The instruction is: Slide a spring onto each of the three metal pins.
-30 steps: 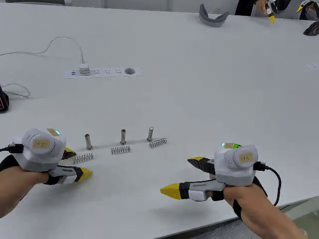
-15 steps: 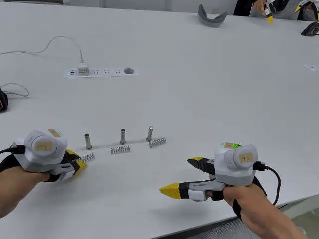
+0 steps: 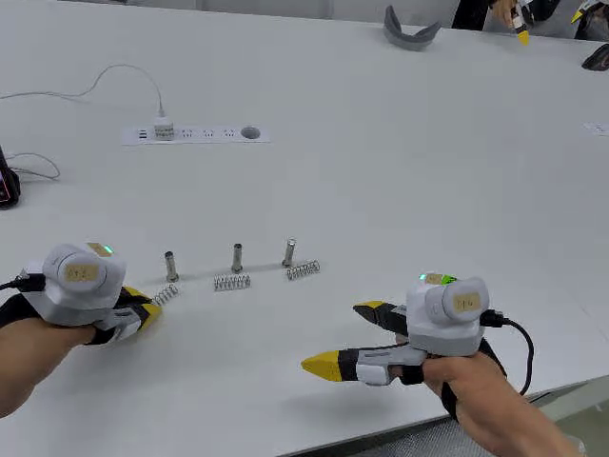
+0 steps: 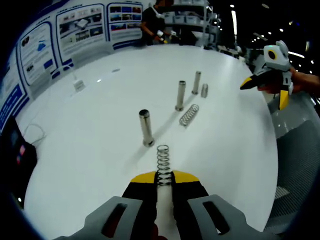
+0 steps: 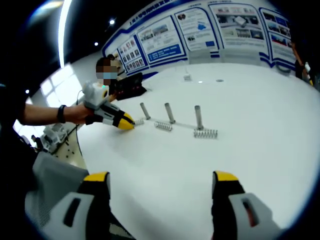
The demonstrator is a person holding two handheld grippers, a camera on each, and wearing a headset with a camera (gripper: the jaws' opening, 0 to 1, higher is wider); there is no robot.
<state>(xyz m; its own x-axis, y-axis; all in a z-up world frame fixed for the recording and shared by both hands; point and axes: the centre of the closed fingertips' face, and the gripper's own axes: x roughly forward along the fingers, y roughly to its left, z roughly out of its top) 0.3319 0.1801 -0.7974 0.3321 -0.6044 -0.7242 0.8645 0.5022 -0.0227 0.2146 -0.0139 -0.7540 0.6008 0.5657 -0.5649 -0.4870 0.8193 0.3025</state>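
Observation:
Three upright metal pins (image 3: 171, 266) (image 3: 237, 257) (image 3: 289, 252) stand in a row on the white table. My left gripper (image 3: 147, 312) is shut on one end of the leftmost spring (image 3: 165, 294), which sticks out from the yellow tips toward the left pin (image 4: 145, 128). The left gripper view shows that spring (image 4: 163, 159) pinched between the jaws of the left gripper (image 4: 163, 176). Two more springs (image 3: 231, 282) (image 3: 303, 270) lie in front of the middle and right pins. My right gripper (image 3: 344, 335) hovers open at the near right, holding nothing, and the right gripper view shows it (image 5: 161, 177) the same.
A white power strip (image 3: 195, 134) with a plugged charger and cable lies behind the pins. A grey curved object (image 3: 411, 30) sits at the far edge, a black device (image 3: 8, 186) at the left edge. The table's front edge (image 3: 533, 398) runs close to my right hand.
My left gripper, open around the leftmost spring one second ago, has shut on it and drawn back slightly. The spring now angles toward the left pin. The right gripper has barely moved.

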